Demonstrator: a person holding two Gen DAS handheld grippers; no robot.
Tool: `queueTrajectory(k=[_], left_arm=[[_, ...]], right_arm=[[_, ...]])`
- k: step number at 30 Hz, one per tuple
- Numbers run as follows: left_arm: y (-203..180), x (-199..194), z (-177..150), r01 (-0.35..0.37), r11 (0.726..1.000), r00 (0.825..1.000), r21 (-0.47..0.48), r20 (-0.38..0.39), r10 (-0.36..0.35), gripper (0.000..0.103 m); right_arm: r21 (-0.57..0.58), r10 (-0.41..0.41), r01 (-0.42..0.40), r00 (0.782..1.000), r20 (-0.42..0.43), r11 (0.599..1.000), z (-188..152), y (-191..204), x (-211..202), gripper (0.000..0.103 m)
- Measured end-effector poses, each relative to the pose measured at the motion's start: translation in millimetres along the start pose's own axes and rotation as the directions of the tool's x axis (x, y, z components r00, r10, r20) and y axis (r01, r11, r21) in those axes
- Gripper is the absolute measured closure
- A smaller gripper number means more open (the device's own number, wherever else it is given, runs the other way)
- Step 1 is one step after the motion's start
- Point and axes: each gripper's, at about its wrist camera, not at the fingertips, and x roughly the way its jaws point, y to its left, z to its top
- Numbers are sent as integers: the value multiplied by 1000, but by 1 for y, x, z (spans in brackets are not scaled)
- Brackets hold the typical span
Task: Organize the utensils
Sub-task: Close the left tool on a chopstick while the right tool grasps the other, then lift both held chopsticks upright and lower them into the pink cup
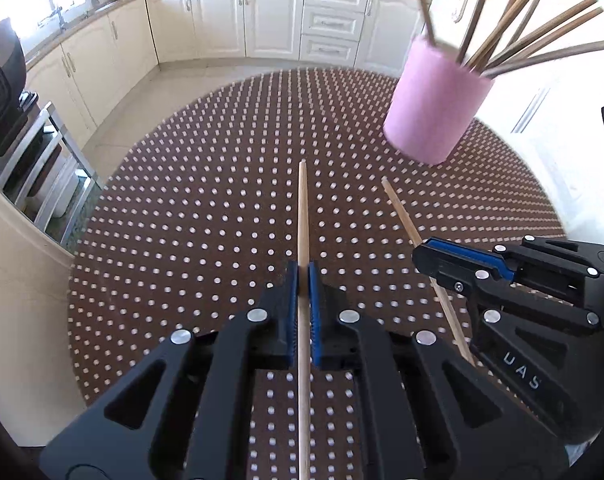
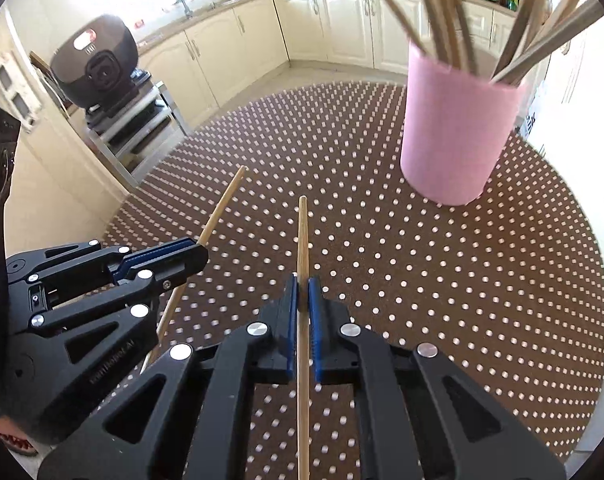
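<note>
I am holding one wooden chopstick (image 1: 303, 216) clamped in the left gripper (image 1: 303, 276) and another chopstick (image 2: 302, 236) in the right gripper (image 2: 302, 284), both jaws pinching tight. The pink holder (image 2: 457, 132) of chopsticks is standing far right on the brown dotted tablecloth (image 2: 421, 280), nothing between; cream cabinets (image 1: 242, 16) are lining the far wall.

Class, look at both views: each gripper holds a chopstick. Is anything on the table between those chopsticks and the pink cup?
Nothing visible. Only bare dotted tablecloth lies between the right chopstick, the left chopstick and the pink cup. The cup already holds several sticks, which crowd its mouth.
</note>
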Motion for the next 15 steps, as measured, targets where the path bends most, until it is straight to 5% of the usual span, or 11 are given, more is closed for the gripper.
queueTrajectory(k=[15], left_arm=[[-20,-119,-17,94,994,974,49,204,-102,97]], right_arm=[[-77,12,6,974,228,997,-10,29,-111,98]])
